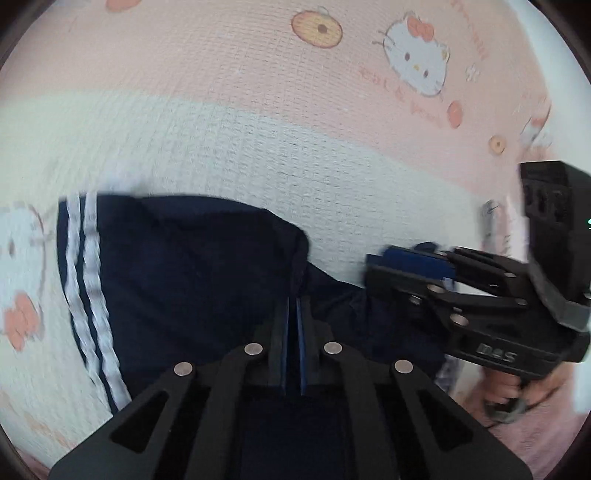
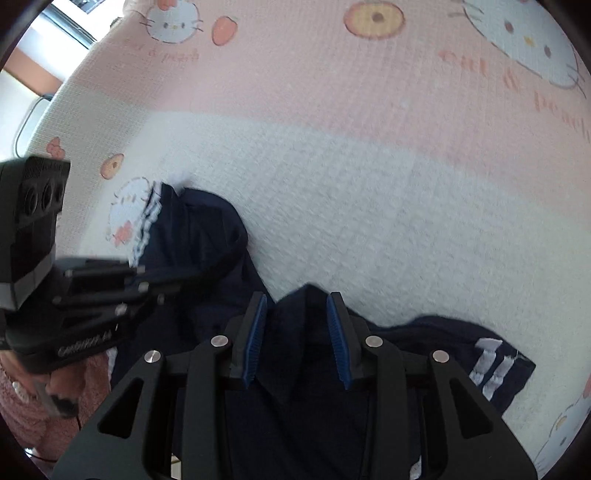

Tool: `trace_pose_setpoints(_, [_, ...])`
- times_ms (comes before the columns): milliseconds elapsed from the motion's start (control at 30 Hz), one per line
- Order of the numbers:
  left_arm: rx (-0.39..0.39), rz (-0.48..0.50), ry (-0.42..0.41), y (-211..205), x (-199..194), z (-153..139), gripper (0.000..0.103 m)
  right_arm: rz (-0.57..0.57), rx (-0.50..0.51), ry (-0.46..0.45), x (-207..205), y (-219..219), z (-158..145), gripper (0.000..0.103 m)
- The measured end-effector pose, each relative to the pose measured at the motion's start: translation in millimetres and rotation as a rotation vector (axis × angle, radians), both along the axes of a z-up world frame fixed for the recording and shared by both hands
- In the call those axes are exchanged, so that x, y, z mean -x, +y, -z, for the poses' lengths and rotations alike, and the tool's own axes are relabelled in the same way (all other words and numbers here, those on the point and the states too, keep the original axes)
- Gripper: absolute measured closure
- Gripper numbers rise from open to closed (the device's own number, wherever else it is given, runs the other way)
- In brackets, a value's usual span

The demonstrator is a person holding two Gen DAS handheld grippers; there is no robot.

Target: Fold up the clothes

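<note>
L gripper [image 1: 294, 314] pinching navy garment [image 1: 184, 266]; R gripper [image 2: 300, 314] spread over it.
Garment crumpled on pink/white cartoon blanket [image 2: 369, 184].

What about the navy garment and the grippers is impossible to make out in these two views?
- Left wrist view: motion blur smears the navy white-striped garment; the left hand-held gripper hides the pinched fold.
- Right wrist view: the right hand-held gripper covers the garment's near part; the bottom edge cuts it off.

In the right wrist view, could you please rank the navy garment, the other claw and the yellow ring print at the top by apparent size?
1. navy garment, largest.
2. left claw; nearness to the camera inflates it.
3. yellow ring print, smallest.
</note>
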State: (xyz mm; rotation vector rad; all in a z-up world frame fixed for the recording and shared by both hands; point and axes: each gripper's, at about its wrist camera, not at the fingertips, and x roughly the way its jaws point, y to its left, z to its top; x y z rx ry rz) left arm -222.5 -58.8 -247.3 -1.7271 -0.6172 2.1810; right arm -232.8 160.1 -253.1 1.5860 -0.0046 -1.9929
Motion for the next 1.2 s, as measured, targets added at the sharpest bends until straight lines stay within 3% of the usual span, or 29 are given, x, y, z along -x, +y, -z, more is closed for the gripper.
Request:
trace_pose_setpoints(100, [-0.095, -0.051, -0.055, -13, -15, 6, 0.099, -0.009, 0.041, 0.006, -2, -15, 1, 0.069])
trace_pose_setpoints(267, [-0.011, -0.018, -0.149, -7, -27, 26, 0.097, -0.020, 0.037, -0.047, -5, -29, 24, 0.066])
trace_pose_setpoints(400, [0.032, -0.054, -0.086, -18, -32, 4, 0.094, -0.021, 0.058, -0.025, -2, -33, 20, 0.065])
trace_pose_setpoints(533, [0.046, -0.081, 0.002, -27, -29, -13, 0.094, -0.097, -0.007, -0.005, -13, -37, 16, 0.065])
trace_pose_setpoints(733, [0.029, -0.005, 0.057, 13, 3, -13, 0.094, -0.216, -0.100, 0.024, -34, -49, 22, 0.065])
trace_pose_setpoints(1000, [0.187, 0.084, -0.058, 32, 0, 18, 0.094, -0.190, -0.059, -0.044, -24, -42, 27, 0.067])
trace_pose_setpoints(1200, [0.196, 0.038, 0.010, 29, -2, -1, 0.094, -0.150, -0.027, -0.008, -22, -44, 19, 0.067])
